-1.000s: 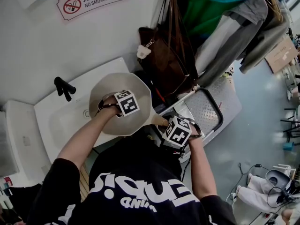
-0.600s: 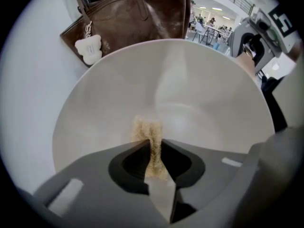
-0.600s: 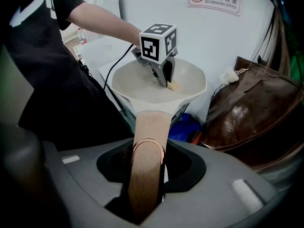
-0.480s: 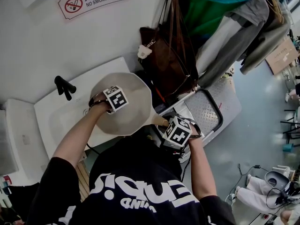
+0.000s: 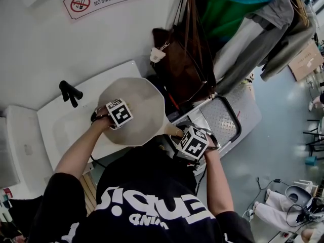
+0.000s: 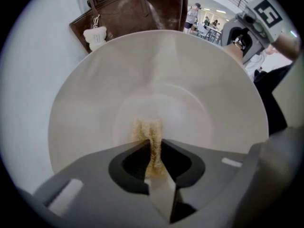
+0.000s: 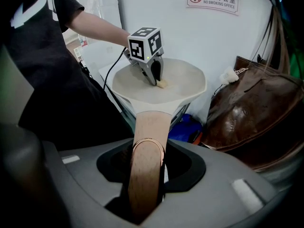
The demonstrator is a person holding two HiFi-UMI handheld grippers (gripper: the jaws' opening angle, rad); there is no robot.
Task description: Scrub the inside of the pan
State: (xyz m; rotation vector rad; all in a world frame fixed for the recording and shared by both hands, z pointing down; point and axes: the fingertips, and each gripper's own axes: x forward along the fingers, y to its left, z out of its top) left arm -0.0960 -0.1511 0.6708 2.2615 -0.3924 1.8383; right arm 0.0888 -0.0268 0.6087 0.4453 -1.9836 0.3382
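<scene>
A cream pan (image 5: 139,108) with angled sides is held over the white sink (image 5: 61,120). Its wooden handle (image 7: 147,156) runs back between the jaws of my right gripper (image 7: 148,175), which is shut on it; that gripper (image 5: 191,142) sits at the pan's lower right in the head view. My left gripper (image 5: 117,114) is inside the pan, shut on a tan scrubbing pad (image 6: 149,137) whose end presses on the pan's flat bottom (image 6: 171,113). From the right gripper view the left gripper (image 7: 153,80) stands tip-down in the bowl (image 7: 175,80).
A black tap (image 5: 70,93) stands at the sink's back. A brown leather bag (image 5: 185,70) hangs right beside the pan. Clothes (image 5: 243,24) hang behind it. A grey metal step platform (image 5: 223,116) lies on the floor below.
My left gripper has slid leftward across the inside of the pan with the pad. The right gripper and the pan handle have stayed in place.
</scene>
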